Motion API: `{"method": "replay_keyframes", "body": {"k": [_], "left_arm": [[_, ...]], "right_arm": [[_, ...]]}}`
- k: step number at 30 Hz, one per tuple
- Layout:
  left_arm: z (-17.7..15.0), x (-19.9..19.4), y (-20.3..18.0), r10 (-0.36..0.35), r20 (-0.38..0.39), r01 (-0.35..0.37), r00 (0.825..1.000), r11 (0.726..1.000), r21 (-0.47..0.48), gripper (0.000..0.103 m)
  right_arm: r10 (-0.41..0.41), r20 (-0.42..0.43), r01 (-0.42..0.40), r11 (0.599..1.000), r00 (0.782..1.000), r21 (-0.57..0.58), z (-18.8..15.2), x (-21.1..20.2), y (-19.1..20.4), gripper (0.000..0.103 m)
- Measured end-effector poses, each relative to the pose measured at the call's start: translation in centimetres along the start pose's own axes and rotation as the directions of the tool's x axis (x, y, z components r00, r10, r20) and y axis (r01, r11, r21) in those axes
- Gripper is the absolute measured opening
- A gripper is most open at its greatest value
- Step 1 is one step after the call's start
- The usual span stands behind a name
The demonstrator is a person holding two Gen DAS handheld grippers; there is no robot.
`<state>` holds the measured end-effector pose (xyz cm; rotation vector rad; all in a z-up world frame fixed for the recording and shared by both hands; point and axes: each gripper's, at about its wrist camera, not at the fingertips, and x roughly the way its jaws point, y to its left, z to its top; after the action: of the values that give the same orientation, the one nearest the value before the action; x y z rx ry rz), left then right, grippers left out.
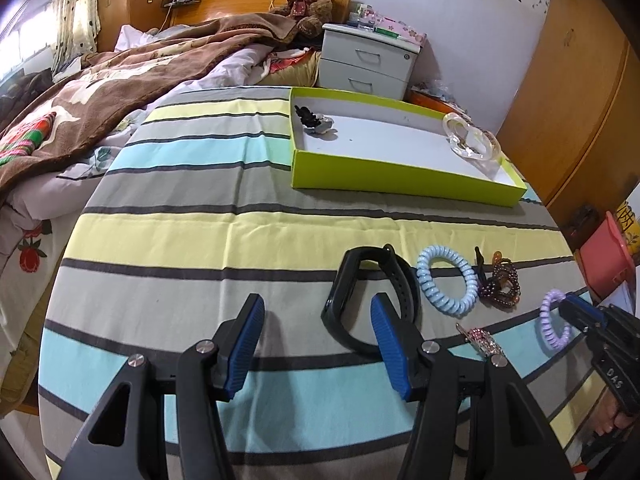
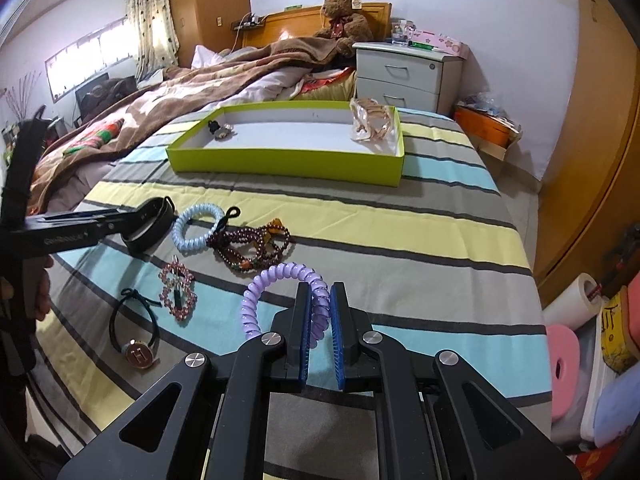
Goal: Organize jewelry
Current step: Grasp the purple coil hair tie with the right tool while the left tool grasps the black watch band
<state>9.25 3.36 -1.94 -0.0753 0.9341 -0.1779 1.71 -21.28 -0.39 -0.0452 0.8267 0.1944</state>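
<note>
home bedroom | bed (image 2: 248, 76) | teddy bear (image 2: 344, 20) | nightstand (image 2: 408, 76)

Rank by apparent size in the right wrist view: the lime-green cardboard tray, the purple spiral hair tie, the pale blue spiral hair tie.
1. Lime-green cardboard tray, largest though farthest.
2. and 3. Purple spiral hair tie looks bigger than the pale blue spiral hair tie, but it sits nearer, clamped in the right gripper; unsure.

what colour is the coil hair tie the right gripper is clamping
Light purple. The coil hair tie sits pinched in the right gripper, clearest in the right wrist view.
</note>
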Motion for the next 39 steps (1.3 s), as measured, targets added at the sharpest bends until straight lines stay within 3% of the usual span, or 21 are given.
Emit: {"method": "replay_keyframes", "body": {"k": [9,14,20,23,39], "left_arm": [[0.4,1.1,-1.0,0.057,-0.001,-0.057,0.998,0.997,0.044,0.056],[0.5,1.2,-1.1,0.085,0.003,-0.085,0.996,0.995,0.054,0.044],[0.5,1.2,-1.6,0.066,0.0,-0.065,0.998,0.995,0.072,0.024],[0.4,1.2,-1.9,0.063,-0.002,-0.062,0.998,0.995,0.082,0.019],[0.5,1.0,-2.2,0.062,0.001,-0.061,0.998,0.994,0.086,0.013]], "right_arm": [[0.011,0.014,-0.011,1.0,1.0,0.008,0.2,-0.2,0.0,0.01],[0.015,0.015,-0.015,1.0,1.0,0.011,0.1,-0.4,-0.1,0.01],[0.017,0.014,-0.017,1.0,1.0,0.017,0.1,-0.3,0.0,0.01],[0.016,0.016,-0.017,1.0,1.0,0.018,0.1,-0.2,-0.1,0.01],[0.012,0.026,-0.013,0.999,1.0,0.03,0.5,-0.5,-0.5,0.01]]}}
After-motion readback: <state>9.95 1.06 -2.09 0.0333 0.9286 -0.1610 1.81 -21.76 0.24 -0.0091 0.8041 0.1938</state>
